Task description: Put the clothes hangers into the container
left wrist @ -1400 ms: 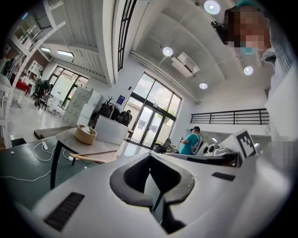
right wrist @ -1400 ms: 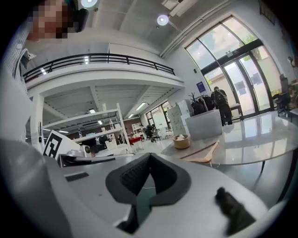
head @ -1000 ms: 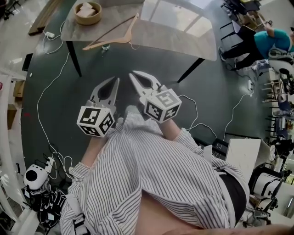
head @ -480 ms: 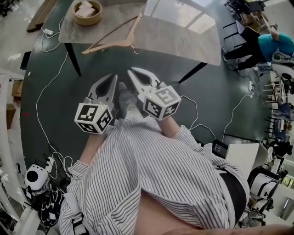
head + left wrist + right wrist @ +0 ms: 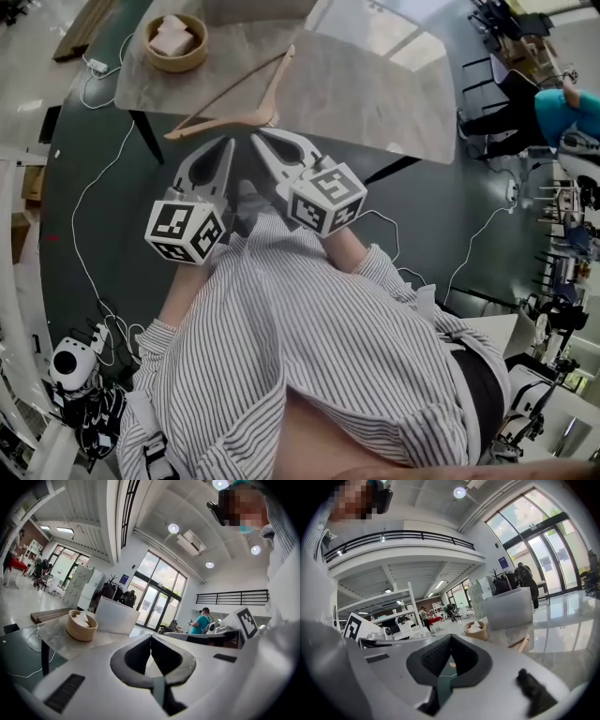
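Both grippers are noted to have been carried fwd since the earlier frames. Their tips were then held over dark floor, well short of the table, and are now found at its near edge.

L gripper point(image 5: 226, 143) is seen w/ jaws fully closed, pads met at the tip. Nothing is held between them; only the hollow behind the tips is left open. R gripper point(image 5: 256, 140) is likewise recorded closed, tips together, nothing gripped. No contact w/ any item is observed for either unit. The two are held side by side, near level, pointed at the table point(image 5: 375, 94).

Clothes hanger point(image 5: 220, 126), wooden w/ a dark crossbar, is found lying flat on the table top, just beyond both sets of tips and apart from them. Container point(image 5: 117, 617), a white open-topped box, is sited on the far part of the table, behind the hanger. The hanger is not inside it. Round bowl point(image 5: 174, 42) w/ pale contents is placed near the container, to its left as seen in the L gripper view.
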`<action>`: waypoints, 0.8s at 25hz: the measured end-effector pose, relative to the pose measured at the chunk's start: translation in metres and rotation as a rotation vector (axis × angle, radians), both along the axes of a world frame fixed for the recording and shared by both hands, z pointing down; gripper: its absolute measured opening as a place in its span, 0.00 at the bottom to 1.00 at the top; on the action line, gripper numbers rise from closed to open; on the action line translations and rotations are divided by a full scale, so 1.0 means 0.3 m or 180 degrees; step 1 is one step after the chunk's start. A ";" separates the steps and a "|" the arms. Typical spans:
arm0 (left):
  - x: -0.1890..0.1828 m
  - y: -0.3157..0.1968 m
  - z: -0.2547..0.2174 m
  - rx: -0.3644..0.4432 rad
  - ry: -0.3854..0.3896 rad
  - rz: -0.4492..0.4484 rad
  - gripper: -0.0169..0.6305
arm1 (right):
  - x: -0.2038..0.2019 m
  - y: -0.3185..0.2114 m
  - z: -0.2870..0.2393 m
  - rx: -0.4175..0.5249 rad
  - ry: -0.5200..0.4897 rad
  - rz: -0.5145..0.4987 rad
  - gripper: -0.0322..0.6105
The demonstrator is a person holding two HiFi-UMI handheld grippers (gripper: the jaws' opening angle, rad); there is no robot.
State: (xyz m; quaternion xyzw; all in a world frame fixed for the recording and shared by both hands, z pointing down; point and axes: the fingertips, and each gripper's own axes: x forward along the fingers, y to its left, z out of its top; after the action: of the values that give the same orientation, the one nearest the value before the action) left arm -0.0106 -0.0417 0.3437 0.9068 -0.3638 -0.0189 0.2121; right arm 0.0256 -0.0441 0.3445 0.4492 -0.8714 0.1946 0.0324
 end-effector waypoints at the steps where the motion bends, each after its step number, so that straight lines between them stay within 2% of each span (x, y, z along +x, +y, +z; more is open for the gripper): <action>1: 0.008 -0.035 -0.002 -0.0001 -0.0001 -0.0015 0.04 | 0.009 -0.040 -0.004 0.0005 -0.0002 -0.0013 0.07; 12: 0.043 -0.342 0.004 -0.0001 -0.0028 -0.0220 0.04 | 0.018 -0.376 -0.001 -0.0006 0.0016 -0.0368 0.07; 16: 0.088 -0.409 0.013 0.0028 -0.0117 -0.0194 0.04 | 0.034 -0.459 0.014 -0.0048 0.0026 -0.0447 0.07; 20: 0.089 -0.456 0.038 -0.0059 -0.0060 -0.0267 0.04 | 0.046 -0.520 0.033 -0.0079 0.0047 -0.0484 0.07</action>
State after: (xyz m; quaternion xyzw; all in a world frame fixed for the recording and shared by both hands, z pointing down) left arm 0.0162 -0.1786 0.3551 0.8889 -0.4037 -0.0159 0.2161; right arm 0.0395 -0.2001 0.3544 0.3827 -0.9002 0.1991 0.0591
